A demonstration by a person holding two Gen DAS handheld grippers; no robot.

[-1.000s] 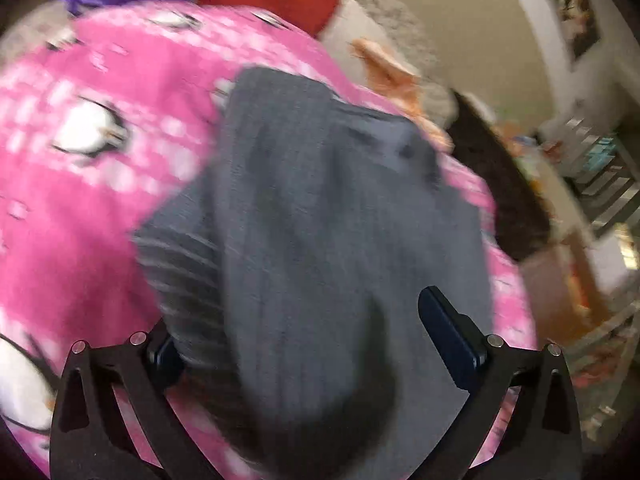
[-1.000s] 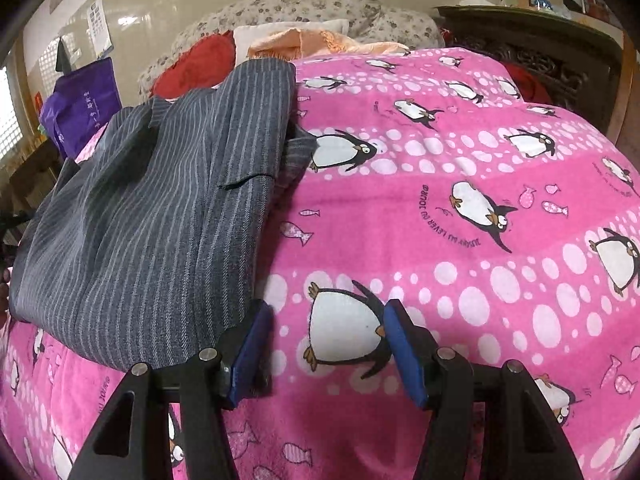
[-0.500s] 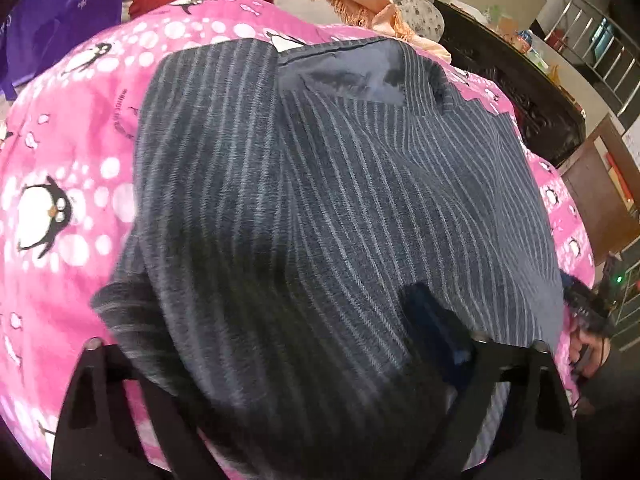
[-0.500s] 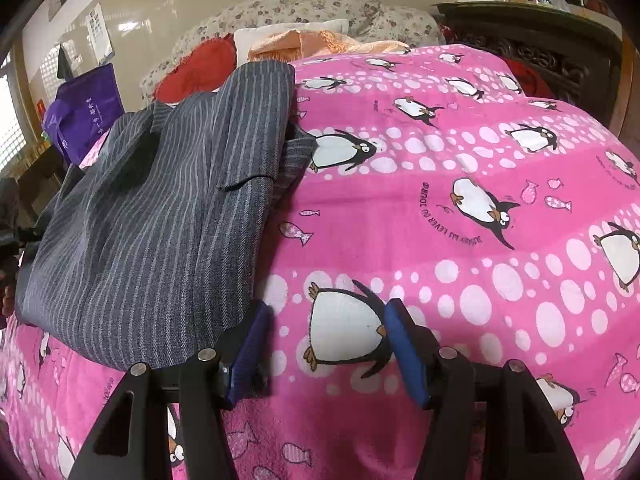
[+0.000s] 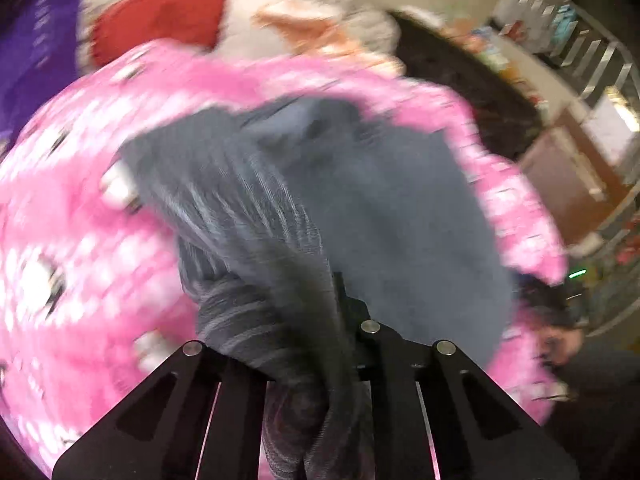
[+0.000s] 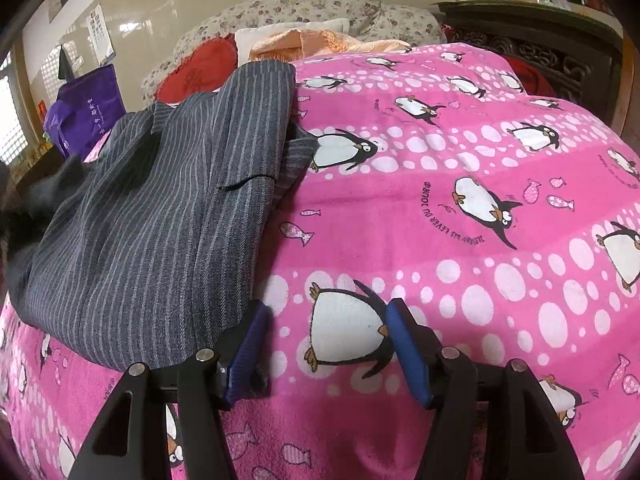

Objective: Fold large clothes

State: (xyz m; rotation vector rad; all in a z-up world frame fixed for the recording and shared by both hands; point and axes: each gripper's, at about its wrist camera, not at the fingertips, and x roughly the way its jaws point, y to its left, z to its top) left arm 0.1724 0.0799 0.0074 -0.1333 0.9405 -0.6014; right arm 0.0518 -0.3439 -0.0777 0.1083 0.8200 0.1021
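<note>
Now left claw [image 5: 320, 320] clamped on striped garment [image 5: 256, 216], bunched between fingers

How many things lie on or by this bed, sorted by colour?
Grey: 1, the striped garment
Pink: 1, the penguin blanket
Red: 1, the cushion
Orange: 1, the cloth
Purple: 1, the bag
Total: 5
</note>
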